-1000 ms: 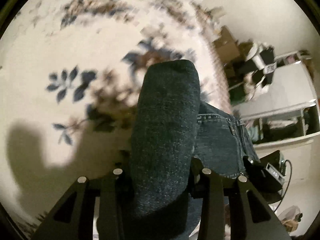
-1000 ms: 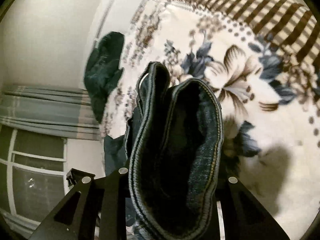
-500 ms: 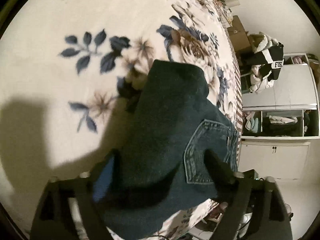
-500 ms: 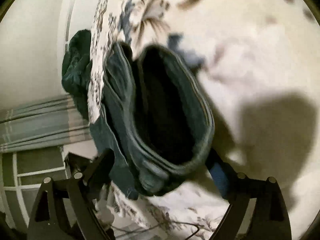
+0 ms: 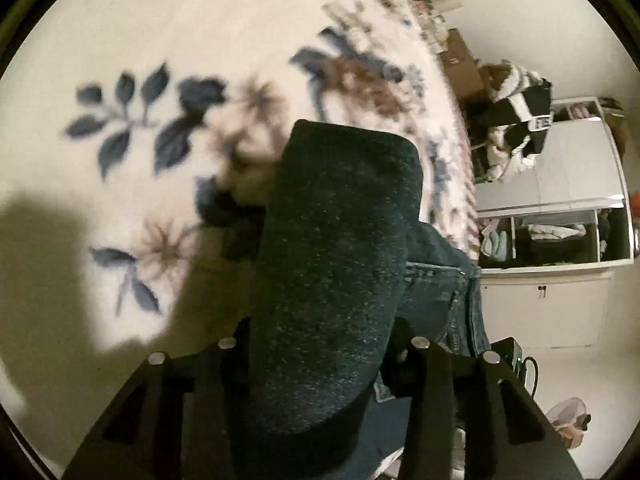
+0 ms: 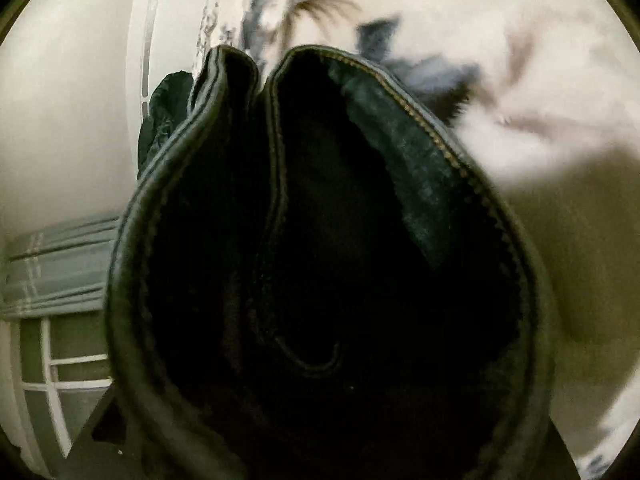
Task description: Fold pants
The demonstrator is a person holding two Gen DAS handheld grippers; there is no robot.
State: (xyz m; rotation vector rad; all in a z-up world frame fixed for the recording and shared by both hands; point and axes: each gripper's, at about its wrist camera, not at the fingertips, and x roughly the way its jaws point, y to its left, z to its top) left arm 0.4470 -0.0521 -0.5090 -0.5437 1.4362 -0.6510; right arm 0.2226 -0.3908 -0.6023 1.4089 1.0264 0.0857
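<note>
Pants clamped in left tool, right tool hidden (cloth fills view)

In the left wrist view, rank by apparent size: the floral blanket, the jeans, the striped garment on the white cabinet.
1. Floral blanket, fills most of the frame.
2. Jeans, large, but inflated by sitting right at the lens in the left hand-held gripper.
3. Striped garment, smallest, though far away.

A cream floral blanket with blue leaves covered the bed. Beyond its edge stood a white cabinet with clothes piled on top. In the right view, a dark green garment hung near striped curtains and a window.
</note>
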